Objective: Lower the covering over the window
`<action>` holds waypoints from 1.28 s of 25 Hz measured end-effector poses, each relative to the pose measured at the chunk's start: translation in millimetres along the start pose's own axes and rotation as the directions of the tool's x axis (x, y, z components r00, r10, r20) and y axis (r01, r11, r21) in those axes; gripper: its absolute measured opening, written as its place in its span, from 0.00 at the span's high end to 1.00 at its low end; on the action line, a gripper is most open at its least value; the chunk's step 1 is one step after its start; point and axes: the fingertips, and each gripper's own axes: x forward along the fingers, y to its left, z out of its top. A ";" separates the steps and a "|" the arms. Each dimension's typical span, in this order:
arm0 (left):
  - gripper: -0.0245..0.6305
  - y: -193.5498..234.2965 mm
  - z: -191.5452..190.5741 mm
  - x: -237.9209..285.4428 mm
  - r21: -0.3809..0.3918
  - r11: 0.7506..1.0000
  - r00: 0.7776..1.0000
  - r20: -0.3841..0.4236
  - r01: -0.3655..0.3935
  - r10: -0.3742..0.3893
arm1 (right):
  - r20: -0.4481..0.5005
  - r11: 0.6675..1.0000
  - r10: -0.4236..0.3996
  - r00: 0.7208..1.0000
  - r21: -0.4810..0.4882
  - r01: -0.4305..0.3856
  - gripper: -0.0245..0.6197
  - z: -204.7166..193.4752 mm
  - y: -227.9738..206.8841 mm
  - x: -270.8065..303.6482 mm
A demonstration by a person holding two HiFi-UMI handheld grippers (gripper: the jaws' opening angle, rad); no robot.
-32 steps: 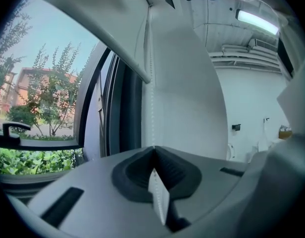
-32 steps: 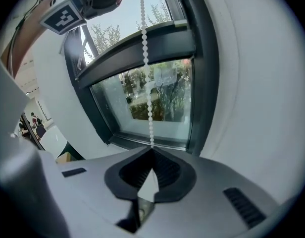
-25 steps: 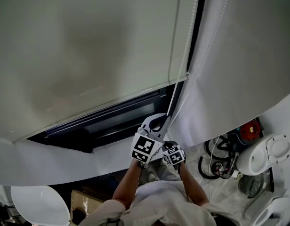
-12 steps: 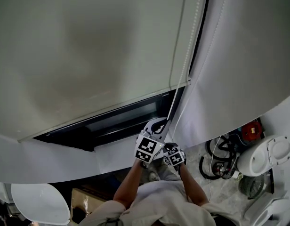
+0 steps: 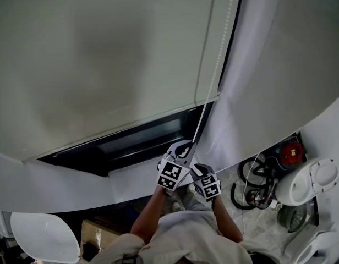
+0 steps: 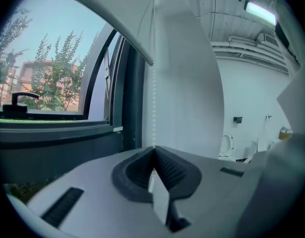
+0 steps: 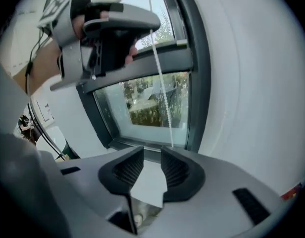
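Blind (image 5: pixel 103 54) covers most of the window (image 5: pixel 136 139) (a dark strip shows below). Left gripper (image 5: pixel 186 146) pinches the bead chain (image 5: pixel 205 100) at the window's right. Right gripper (image 7: pixel 152 155) has just been opening its jaws, now spread and gripping nothing.

The blind (image 5: pixel 103 59) looks like matt, off-white cloth, smooth with faint mottling. The cord (image 6: pixel 153 83) is a string of small white beads, plastic by their look. The window frame (image 7: pixel 197 83) is dark and matt, and its glass (image 7: pixel 142 103) is glossy. The left gripper (image 6: pixel 153 150) has a smooth, matt grey plastic shell, and its jaws carry black ribbed pads.
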 end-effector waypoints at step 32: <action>0.94 -9.2 3.7 -9.9 -0.003 1.000 1.000 0.024 -0.001 0.001 | 0.665 0.941 0.046 0.745 -0.280 0.192 0.90 333.4 21.8 -180.3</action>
